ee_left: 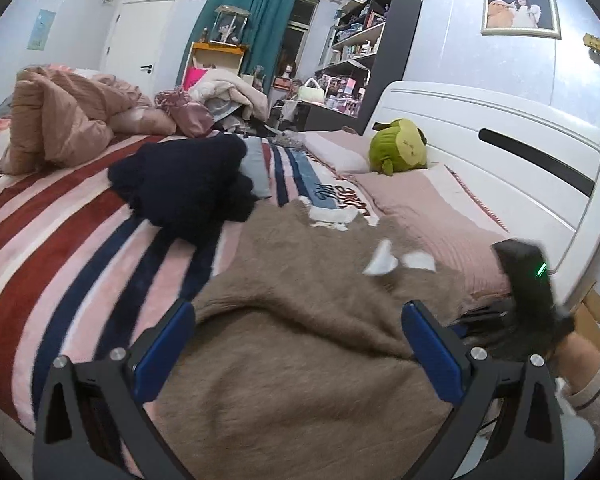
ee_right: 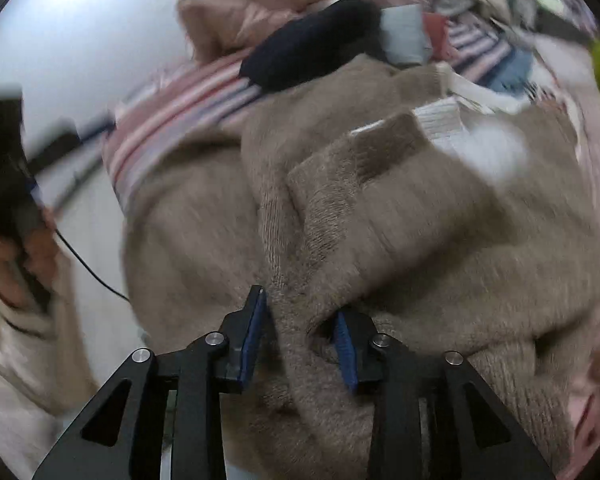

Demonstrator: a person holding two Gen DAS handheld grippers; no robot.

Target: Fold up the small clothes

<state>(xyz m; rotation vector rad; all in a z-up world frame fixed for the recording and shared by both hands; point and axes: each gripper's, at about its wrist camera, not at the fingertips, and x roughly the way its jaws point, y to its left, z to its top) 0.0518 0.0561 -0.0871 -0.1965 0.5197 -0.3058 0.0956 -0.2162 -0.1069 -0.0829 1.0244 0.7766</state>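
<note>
The brown fuzzy sweater (ee_left: 308,344) lies spread over the near part of the striped bed (ee_left: 60,240), its white collar (ee_right: 444,124) toward the pillows, with a dark navy garment (ee_left: 188,184) heaped just beyond it. To fold it cleanly, I'd say each claw should take a single edge, lift it only a little and lay it flat across the body, so the thick knit doesn't bunch.

The right gripper (ee_right: 300,336) tips steeply down into the sweater; its jaws stand part-way apart with a raised ridge of knit between them, though through the blur I can't say the pads pinch it. The left gripper (ee_left: 296,344) hovers low over the sweater, angled gently down, jaws wide apart and holding nothing.
</note>
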